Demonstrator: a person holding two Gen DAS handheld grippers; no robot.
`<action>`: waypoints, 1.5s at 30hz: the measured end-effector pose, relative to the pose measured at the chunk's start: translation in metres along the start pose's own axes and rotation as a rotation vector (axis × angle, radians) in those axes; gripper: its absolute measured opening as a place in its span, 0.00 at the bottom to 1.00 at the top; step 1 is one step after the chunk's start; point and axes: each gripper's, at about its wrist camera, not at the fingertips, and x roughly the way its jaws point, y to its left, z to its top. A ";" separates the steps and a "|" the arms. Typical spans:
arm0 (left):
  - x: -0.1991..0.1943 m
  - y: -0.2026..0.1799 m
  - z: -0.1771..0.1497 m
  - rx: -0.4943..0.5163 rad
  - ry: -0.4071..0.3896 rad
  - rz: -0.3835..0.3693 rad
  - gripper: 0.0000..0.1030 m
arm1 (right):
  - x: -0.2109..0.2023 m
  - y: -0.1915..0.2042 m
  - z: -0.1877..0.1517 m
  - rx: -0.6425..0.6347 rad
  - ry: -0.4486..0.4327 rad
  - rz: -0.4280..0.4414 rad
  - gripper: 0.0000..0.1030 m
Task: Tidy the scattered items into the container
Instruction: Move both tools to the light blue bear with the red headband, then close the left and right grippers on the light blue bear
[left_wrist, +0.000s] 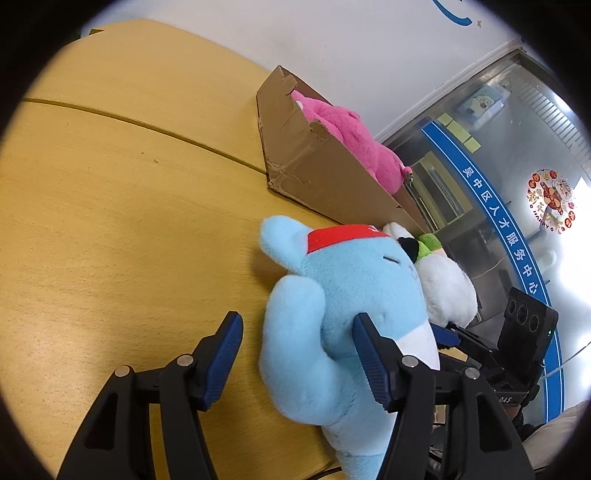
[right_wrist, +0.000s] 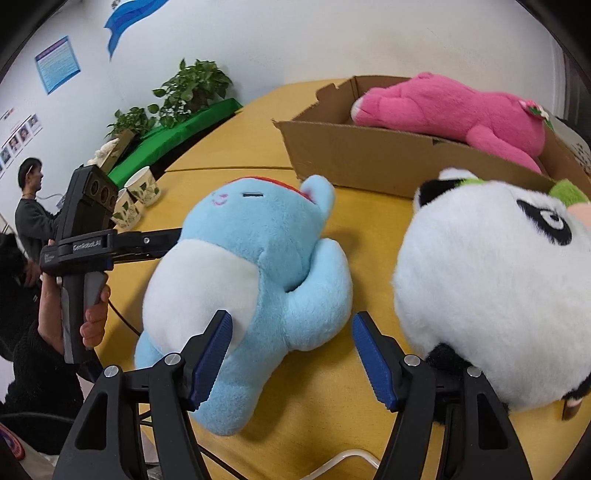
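A light-blue plush (left_wrist: 332, 314) with a red headband lies on the wooden table (left_wrist: 110, 221). My left gripper (left_wrist: 297, 354) is open, its fingers either side of the plush's arm. In the right wrist view the blue plush (right_wrist: 251, 266) lies between my open right gripper's (right_wrist: 291, 354) fingers, its leg and arm inside the gap. A white panda plush (right_wrist: 491, 295) lies right of it and shows in the left wrist view (left_wrist: 447, 284) behind the blue one. A cardboard box (right_wrist: 388, 155) at the back holds a pink plush (right_wrist: 461, 110); both show in the left view, box (left_wrist: 314, 166), pink plush (left_wrist: 354, 144).
Paper cups (right_wrist: 136, 195) stand at the table's left edge, with potted plants (right_wrist: 188, 92) behind. A person (right_wrist: 31, 214) stands at far left. The left gripper's handle (right_wrist: 81, 258) is held by a hand. A white cable (right_wrist: 343, 461) lies near the front edge.
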 end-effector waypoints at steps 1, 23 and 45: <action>0.002 0.001 0.000 0.002 0.004 0.011 0.59 | 0.001 0.000 0.002 0.003 0.001 -0.006 0.70; 0.010 0.013 0.009 0.007 0.022 0.068 0.36 | 0.013 0.006 0.021 0.052 0.009 -0.052 0.70; 0.000 0.002 0.012 0.048 0.008 0.068 0.25 | 0.039 -0.007 0.027 0.136 0.047 0.035 0.28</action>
